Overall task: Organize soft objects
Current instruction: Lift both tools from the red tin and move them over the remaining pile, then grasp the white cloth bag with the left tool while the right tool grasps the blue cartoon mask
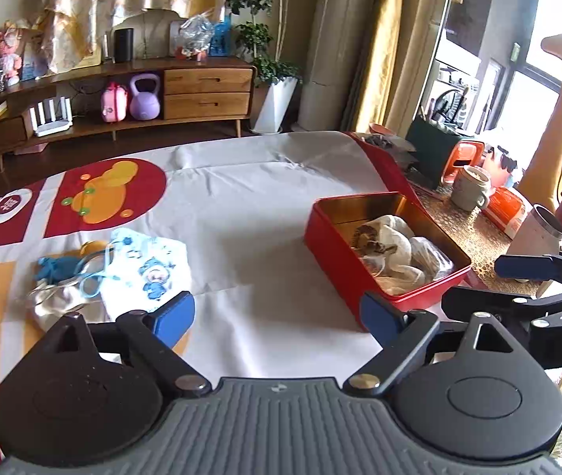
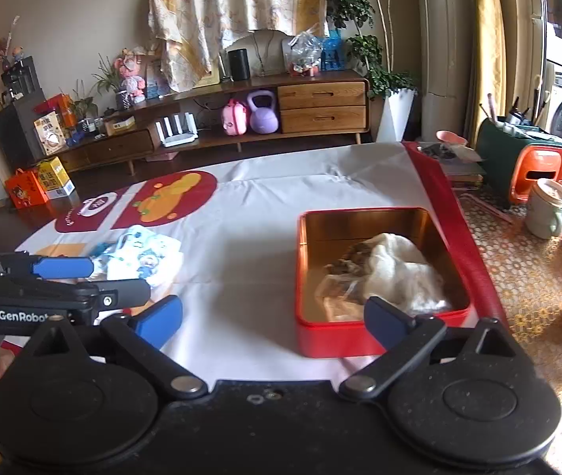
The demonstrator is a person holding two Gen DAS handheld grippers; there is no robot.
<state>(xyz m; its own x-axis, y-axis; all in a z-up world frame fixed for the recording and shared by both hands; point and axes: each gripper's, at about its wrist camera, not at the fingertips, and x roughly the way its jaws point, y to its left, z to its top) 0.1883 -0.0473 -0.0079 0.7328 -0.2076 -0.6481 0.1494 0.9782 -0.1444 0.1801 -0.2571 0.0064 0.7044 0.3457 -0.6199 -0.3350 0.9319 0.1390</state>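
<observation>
Soft cloth items are lying in two places on your desk (image 1: 265, 206), which is wearing a white cover with red and orange prints. A white fabric bundle (image 2: 403, 269) with a brown patterned piece is sitting inside the open red metal tin with a gold lining (image 2: 360, 221). Well apart from it, a white pouch printed with blue cartoon figures (image 1: 150, 265), a blue knitted piece (image 1: 53, 269) and a silvery fabric bag (image 1: 53, 303) are resting together. You are holding your left gripper (image 1: 277, 316) spread wide with nothing between its blue pads, and your right gripper (image 2: 273, 318) is likewise standing wide and empty, hovering near the tin.
</observation>
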